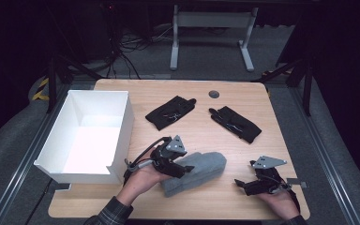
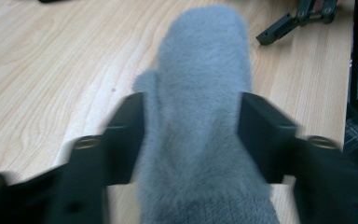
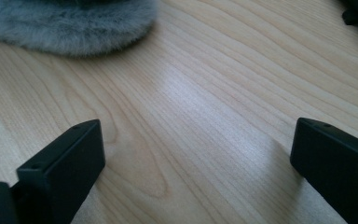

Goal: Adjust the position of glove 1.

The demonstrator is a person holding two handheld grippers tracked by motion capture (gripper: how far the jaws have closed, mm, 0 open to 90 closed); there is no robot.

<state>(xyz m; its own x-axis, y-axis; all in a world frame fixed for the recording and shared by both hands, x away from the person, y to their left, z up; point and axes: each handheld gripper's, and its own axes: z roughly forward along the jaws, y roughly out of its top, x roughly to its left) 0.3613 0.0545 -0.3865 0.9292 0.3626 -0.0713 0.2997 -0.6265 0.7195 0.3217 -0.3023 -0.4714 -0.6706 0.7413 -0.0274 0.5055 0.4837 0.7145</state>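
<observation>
While the grey fuzzy mitten lies flat on the wooden table, near the front edge & roughly mid-width, the left gripper sits over its cuff end, jaws abt half open w/ the mitten between them. Seen from the left gripper view, the mitten runs straight away from the camera, thumb bump on its left side, and each black jaw stands right against a side of the fur; whether the pads actually press or just brush it can't be told, the view being a bit blurred. No lift visible: mitten rests on the wood along its whole length. Right gripper is held low over bare table at the front right, well apart from the mitten, jaws wide apart w/ nothing between them; the right gripper view shows plain wood grain between its two jaws and the mitten's rounded tip farther off at upper left. Further back on the table lie two black gloves, one near the middle, the other to its right, apart from each other and from the mitten. White open box stands at the table's left, its near right corner close to the left hand.
</observation>
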